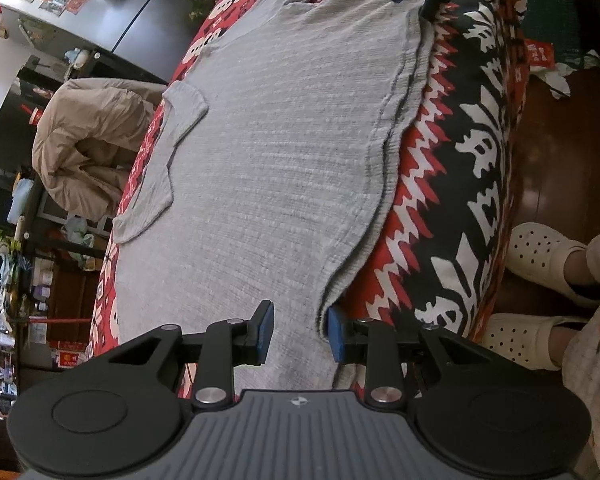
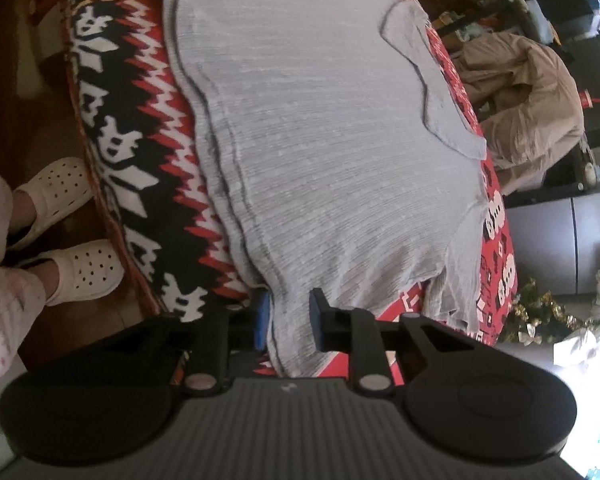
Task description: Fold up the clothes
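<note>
At the near hem of the grey T-shirt — left gripper and right gripper agape astride both corners, nothing pinched — likely closing next, then folding far.

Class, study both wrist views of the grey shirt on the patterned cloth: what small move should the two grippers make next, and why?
Probably close both grippers. The left gripper and right gripper each stand open with the grey shirt hem lying between the blue pads, at opposite ends of the near edge over the patterned cloth. Neither yet pinches fabric, so a grip seems needed before lifting to fold.
</note>
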Demonstrator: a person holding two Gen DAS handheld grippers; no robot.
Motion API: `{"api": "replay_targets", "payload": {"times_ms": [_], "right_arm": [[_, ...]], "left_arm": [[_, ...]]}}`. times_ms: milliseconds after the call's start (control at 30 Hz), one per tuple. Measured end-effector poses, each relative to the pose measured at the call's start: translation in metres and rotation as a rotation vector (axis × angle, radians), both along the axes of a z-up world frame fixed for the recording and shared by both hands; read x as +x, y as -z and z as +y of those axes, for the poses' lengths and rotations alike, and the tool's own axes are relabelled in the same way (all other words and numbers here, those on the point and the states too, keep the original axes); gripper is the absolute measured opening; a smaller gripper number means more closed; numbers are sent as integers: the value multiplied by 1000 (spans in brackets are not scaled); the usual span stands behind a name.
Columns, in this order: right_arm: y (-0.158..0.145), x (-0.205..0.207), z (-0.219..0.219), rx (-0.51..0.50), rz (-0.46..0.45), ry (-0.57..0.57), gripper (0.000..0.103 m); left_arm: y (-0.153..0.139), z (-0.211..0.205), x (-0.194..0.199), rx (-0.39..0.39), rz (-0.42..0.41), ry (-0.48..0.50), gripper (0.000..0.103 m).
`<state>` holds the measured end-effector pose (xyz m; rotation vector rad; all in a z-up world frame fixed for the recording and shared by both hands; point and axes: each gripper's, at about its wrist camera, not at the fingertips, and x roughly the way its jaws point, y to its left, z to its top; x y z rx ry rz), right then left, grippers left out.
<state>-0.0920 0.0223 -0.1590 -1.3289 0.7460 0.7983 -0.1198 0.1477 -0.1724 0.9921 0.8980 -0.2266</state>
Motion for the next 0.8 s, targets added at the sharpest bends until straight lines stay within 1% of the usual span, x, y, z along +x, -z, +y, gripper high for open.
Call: {"api": "replay_targets", "payload": {"times_ms": [233,267,300,333,400,433,467,567,667,800], "right_arm": [[-1,9,-9,15,-2,74,19],[-1,10,-10,21,2,81,15],[-1,12,-11,27,6,88,8],[-2,13,-12,33,9,94,5],[-4,14,-13,48,9,102,3],[-5,15,-14,55,9,106,2],[-7,16,-14,62,7,110,2],[-18,22,-17,85,-10,119,2],[-31,28,-17,91,-20,85,2],[-54,44,-11,95,-39,-41,2]], "left_arm": [[2,-2,-1,7,-13,-18,30],[2,-2,0,7,-13,-22,30],[2,-2,0,6,-14,-25,30],[2,-2,0,3,-13,-27,30],[2,0,0,-5,-3,-29,21],[2,1,0,-7,4,-37,5],[1,2,0,-6,5,-44,3],[-8,9,1,-11,-6,-46,3],[-26,17,6,-10,-14,13,3],[-50,32,23,13,-16,175,3]]}}
